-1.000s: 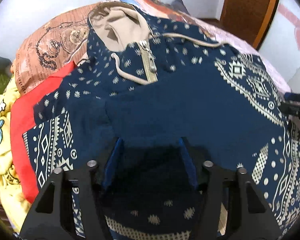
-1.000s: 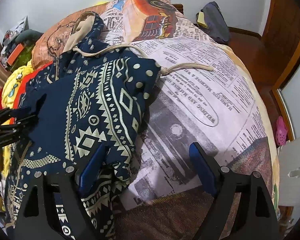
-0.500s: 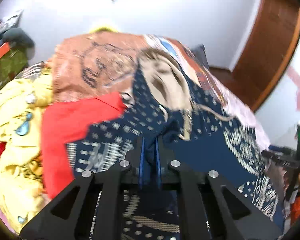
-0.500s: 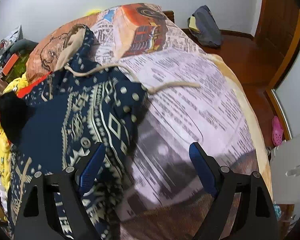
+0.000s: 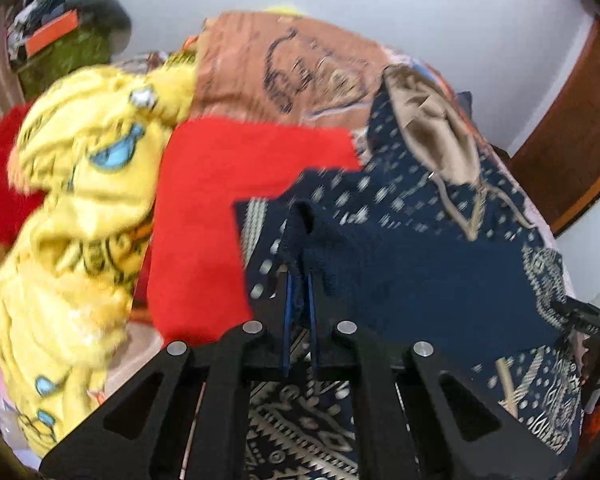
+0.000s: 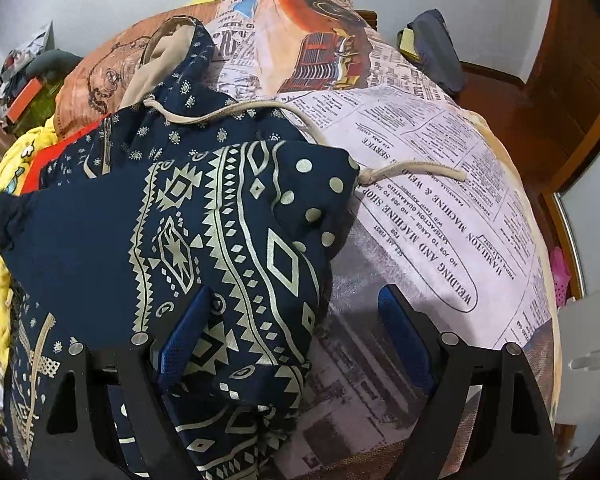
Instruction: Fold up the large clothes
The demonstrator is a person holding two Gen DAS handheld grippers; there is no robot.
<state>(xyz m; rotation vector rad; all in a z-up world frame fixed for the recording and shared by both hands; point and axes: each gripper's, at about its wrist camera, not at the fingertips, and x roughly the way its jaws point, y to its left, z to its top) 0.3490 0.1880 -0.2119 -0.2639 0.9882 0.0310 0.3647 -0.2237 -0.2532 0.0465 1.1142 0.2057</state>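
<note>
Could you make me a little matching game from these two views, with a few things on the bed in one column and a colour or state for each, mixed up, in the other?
Things:
1. left gripper
2. right gripper
3. hoodie
4. drawstring end

Descriptions:
A. lying loose on the newspaper-print bedspread
B. jaws wide apart, holding nothing
C. navy with a cream pattern
D. pinched shut on a fold of navy cloth

Pairs: 1-D, 2-B, 3-C, 4-A
</note>
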